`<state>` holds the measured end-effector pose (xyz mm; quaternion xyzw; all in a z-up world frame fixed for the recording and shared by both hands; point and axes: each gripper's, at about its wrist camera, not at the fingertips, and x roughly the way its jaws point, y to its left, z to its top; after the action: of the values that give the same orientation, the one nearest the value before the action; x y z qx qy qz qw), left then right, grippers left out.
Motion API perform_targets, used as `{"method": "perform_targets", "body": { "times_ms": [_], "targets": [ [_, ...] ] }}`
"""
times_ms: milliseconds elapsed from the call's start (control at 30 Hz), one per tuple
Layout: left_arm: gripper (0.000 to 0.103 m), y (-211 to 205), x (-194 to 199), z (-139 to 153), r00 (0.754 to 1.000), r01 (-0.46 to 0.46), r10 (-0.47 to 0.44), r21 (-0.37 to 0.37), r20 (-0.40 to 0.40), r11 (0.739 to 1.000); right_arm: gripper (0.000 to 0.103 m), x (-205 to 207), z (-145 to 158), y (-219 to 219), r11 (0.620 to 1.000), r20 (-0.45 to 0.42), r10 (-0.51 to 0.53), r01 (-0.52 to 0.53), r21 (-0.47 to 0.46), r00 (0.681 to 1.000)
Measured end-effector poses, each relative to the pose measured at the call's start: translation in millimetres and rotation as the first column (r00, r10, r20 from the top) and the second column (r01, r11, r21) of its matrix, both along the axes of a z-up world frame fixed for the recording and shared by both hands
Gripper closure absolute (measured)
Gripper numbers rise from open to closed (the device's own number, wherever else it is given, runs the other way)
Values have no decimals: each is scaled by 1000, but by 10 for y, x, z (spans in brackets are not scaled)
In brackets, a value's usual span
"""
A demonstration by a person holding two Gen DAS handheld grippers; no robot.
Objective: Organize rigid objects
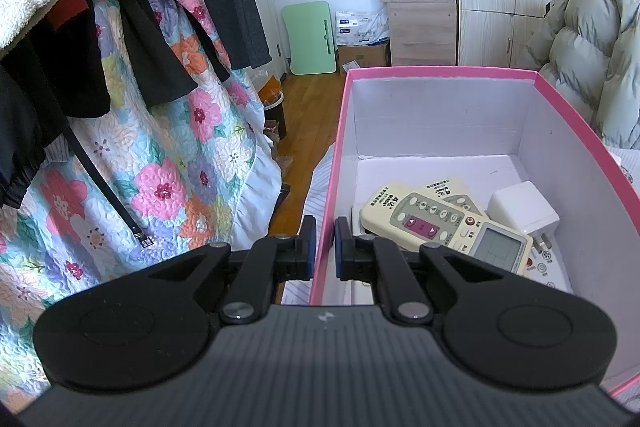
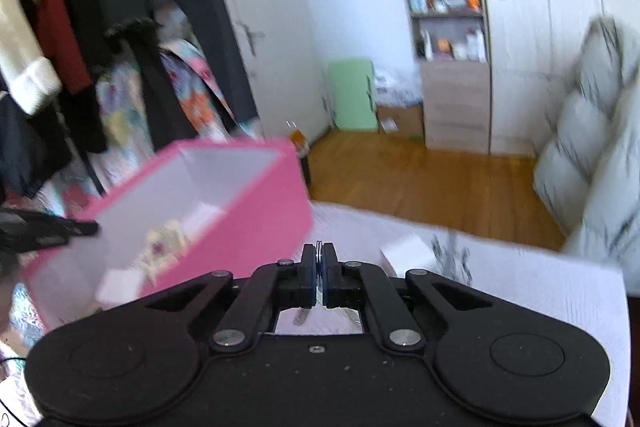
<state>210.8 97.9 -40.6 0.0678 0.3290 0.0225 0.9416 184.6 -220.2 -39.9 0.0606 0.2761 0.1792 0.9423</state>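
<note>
My left tongs (image 1: 324,247) clamp the pink box's (image 1: 440,71) near-left wall, remotes (image 1: 440,223) and charger (image 1: 522,209) inside. My right tongs (image 2: 319,271) have pinched something thin, too blurred to name, over the bed (image 2: 520,279). Next I'd carry it over the box.

Pale striped bed surface (image 2: 520,279) carrying pink box (image 2: 256,203) and, apart, a small white box (image 2: 408,255).

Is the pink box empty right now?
No. In the left wrist view the pink box holds two remote controls and a white charger on its floor.
</note>
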Motion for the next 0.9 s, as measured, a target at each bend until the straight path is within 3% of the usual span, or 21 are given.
{"method": "perform_targets", "body": {
  "times_ms": [300,567,667,767,900],
  "targets": [
    [96,14,3,-7,1000,3,-3,1,3,1000,98,-85,508,437,983,95,162,-169,65,982],
    [96,11,2,-22,1000,3,-3,11,8,1000,98,130,649,942,933,71,335,-342,110,939],
    [96,51,-11,-21,1000,2,-2,-18,6,1000,98,336,563,1124,910,-7,392,-387,151,920],
    [96,72,-14,-25,1000,-2,2,-31,9,1000,98,631,386,1298,906,-168,409,-376,194,897],
    [96,86,-10,-24,1000,-2,2,-38,9,999,97,850,156,1435,913,-237,398,-357,198,886]
  ]
}}
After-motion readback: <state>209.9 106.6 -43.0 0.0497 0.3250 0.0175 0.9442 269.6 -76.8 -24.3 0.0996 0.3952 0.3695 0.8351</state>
